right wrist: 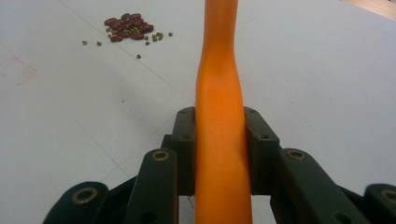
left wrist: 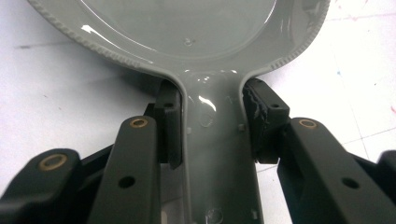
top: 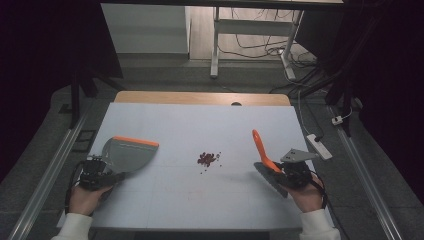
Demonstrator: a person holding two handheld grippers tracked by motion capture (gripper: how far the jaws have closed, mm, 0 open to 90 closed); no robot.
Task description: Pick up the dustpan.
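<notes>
A grey dustpan (top: 127, 152) with an orange front lip lies flat on the white table (top: 200, 120) at the left. My left gripper (top: 111, 176) is shut on its handle, and the pads press both sides of the dustpan handle (left wrist: 212, 140) just behind the pan (left wrist: 187, 28). At the right, my right gripper (top: 286, 175) is shut on a brush with an orange handle (top: 260, 146), whose grey head (top: 269, 179) points toward me. The handle (right wrist: 219, 84) runs up between the right gripper's (right wrist: 219, 149) pads. A small pile of red and green beans (top: 206, 159) (right wrist: 128, 27) lies mid-table between the two tools.
A white power strip (top: 320, 146) lies off the table's right edge. A wooden strip (top: 200, 97) borders the table's far edge, and a white desk frame (top: 215, 45) with cables stands on the floor beyond it.
</notes>
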